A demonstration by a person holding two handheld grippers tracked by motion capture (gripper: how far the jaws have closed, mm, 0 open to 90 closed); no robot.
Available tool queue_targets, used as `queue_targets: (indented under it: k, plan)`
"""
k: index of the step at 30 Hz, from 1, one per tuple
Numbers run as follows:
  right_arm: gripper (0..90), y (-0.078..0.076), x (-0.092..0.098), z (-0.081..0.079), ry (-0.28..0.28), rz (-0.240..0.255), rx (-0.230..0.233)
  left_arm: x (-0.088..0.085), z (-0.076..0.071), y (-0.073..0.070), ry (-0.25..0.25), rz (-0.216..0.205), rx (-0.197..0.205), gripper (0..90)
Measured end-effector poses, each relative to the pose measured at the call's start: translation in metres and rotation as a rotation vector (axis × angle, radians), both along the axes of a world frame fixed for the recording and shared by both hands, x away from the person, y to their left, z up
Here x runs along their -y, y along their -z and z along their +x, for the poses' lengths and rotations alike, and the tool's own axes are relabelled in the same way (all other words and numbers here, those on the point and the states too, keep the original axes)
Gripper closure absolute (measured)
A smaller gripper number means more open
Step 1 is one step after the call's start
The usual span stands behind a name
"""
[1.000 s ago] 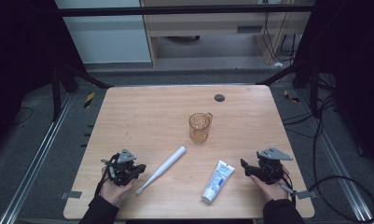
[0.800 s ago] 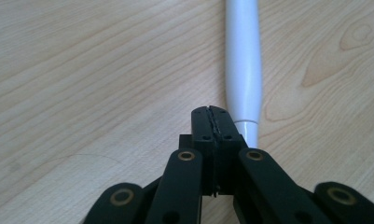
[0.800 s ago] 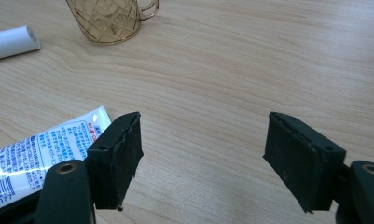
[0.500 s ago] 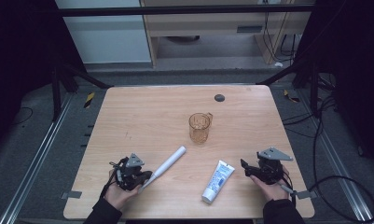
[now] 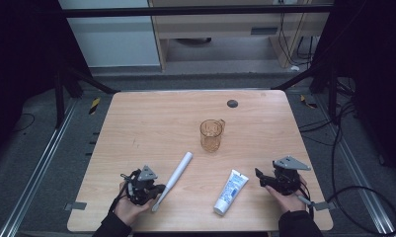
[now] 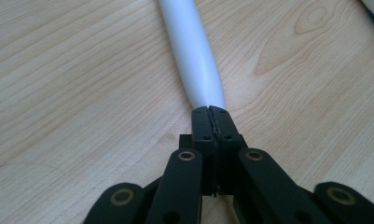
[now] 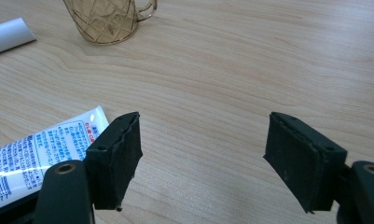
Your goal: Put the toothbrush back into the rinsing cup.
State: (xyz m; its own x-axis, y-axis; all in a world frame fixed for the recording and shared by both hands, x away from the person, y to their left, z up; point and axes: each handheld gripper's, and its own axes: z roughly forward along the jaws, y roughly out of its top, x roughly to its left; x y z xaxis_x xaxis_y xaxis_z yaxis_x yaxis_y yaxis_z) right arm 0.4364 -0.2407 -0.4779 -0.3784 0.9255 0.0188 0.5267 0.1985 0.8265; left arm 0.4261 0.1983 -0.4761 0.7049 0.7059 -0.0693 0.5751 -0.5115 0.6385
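- We see a wooden surface (image 5: 151, 123) carrying a white stick-shaped object (image 5: 173, 174), an amber glass mug (image 5: 211, 134) and a white tube with blue print (image 5: 230, 191).
- The left hand-held gripper (image 5: 156, 190) sits at the near left of the surface, in the person's left hand (image 5: 131, 207). In the left gripper view its jaws are pressed together, with the near tip of the white stick-shaped object (image 6: 191, 56) just beyond them; we cannot tell whether anything is pinched between them.
- The right hand-held gripper (image 5: 263, 178) rests at the near right, its jaws spread wide with bare wood between them.
- In the right gripper view the tube (image 7: 40, 149) lies just beside one jaw, and the mug (image 7: 105, 18) stands farther off.
- The mug stands upright near the middle of the surface, well apart from both grippers.
- A small dark round spot (image 5: 232, 103) lies near the far edge.
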Motion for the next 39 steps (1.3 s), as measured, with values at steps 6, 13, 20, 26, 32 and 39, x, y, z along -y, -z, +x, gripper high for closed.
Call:
queue_targets:
  k: [6,13,20,26,32,39]
  plan:
    - [26.7,0.000,0.000,0.000,0.000,-0.001,0.000,0.006,-0.002,0.002,0.013,0.001,-0.001,89.4]
    - [26.7,0.000,0.000,0.000,0.002,-0.002,0.000,0.016,-0.005,0.004,0.037,-0.002,0.010,89.4]
    - [26.6,0.001,0.001,0.001,0.002,-0.004,-0.002,0.024,-0.005,0.005,0.050,-0.001,0.020,89.5]
    - [26.6,0.001,0.001,0.001,0.002,-0.004,-0.003,0.033,-0.003,0.007,0.055,-0.004,0.026,89.5]
    - [26.6,0.001,0.000,0.001,0.002,-0.003,-0.005,0.043,-0.002,0.010,0.073,0.007,0.032,89.5]
    - [26.6,0.001,0.001,0.001,0.001,-0.003,-0.004,0.042,-0.001,0.008,0.078,0.002,0.043,89.5]
